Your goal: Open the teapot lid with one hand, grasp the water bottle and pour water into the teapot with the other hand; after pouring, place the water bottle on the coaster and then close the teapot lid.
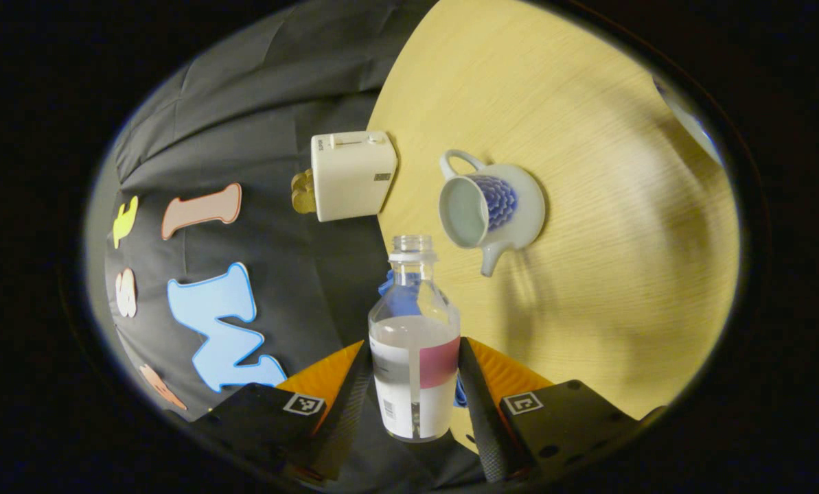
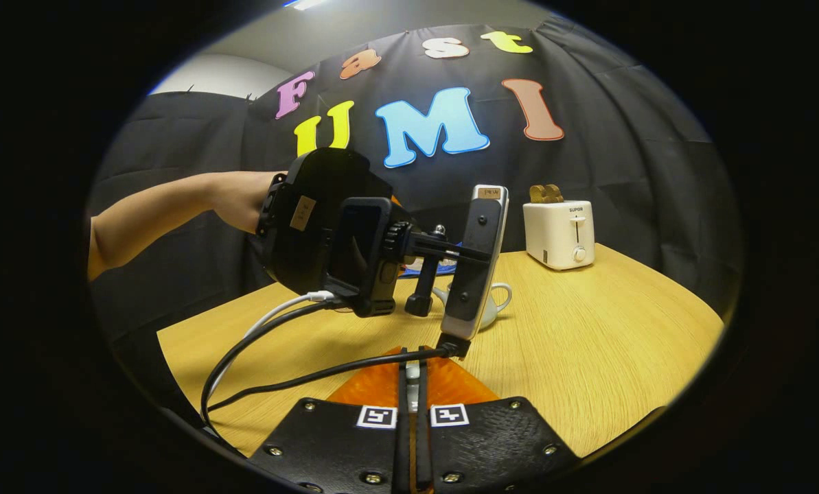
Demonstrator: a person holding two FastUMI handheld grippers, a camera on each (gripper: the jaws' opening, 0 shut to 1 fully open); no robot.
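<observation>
Left tongs (image 1: 416, 384) held the open bottle (image 1: 414, 343), its mouth aimed toward the lidless teapot (image 1: 491, 209).

In the left gripper view, both fingers pressed the bottle's sides; it was about half full, uncapped, its long axis running straight ahead. The teapot sat on the worktop (image 1: 587, 137) ahead and slightly right of the bottle's mouth, apart from it, so pouring likely called for closing that gap. A toaster (image 1: 351, 175) stood beyond. In the right gripper view, the right tongs (image 2: 412, 398) were narrowed on something small, possibly the lid.
</observation>
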